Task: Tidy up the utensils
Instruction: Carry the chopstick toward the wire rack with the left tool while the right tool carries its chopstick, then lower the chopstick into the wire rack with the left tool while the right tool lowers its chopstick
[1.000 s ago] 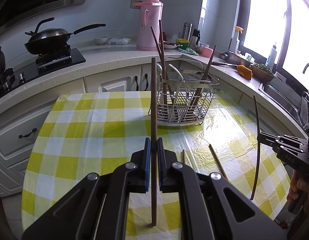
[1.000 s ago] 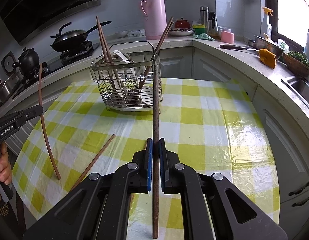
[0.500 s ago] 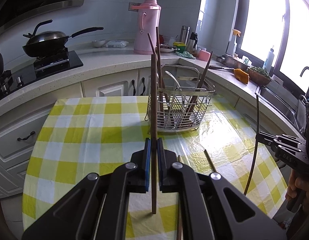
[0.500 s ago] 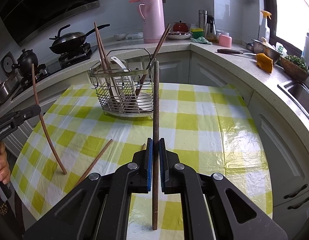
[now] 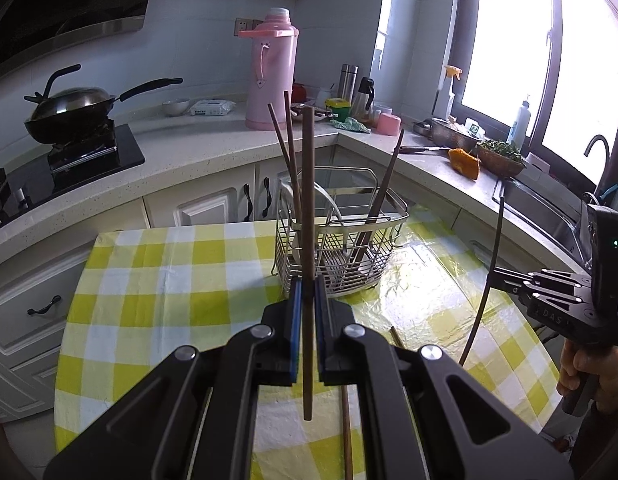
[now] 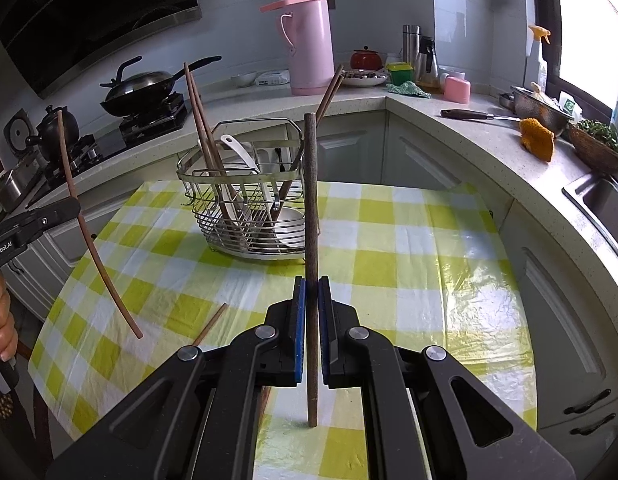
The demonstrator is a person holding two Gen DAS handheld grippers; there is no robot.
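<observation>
Left black two-finger gripper [image 5: 305,300] clamped on a brown wooden chopstick [image 5: 307,240], tilted downward. Right black two-finger gripper [image 6: 312,304] clamped on its own brown wooden stick [image 6: 311,220], same tilt.

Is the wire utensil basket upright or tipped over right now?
Upright: the wire basket stands flat on the checked tablecloth, chopsticks leaning inside.
</observation>
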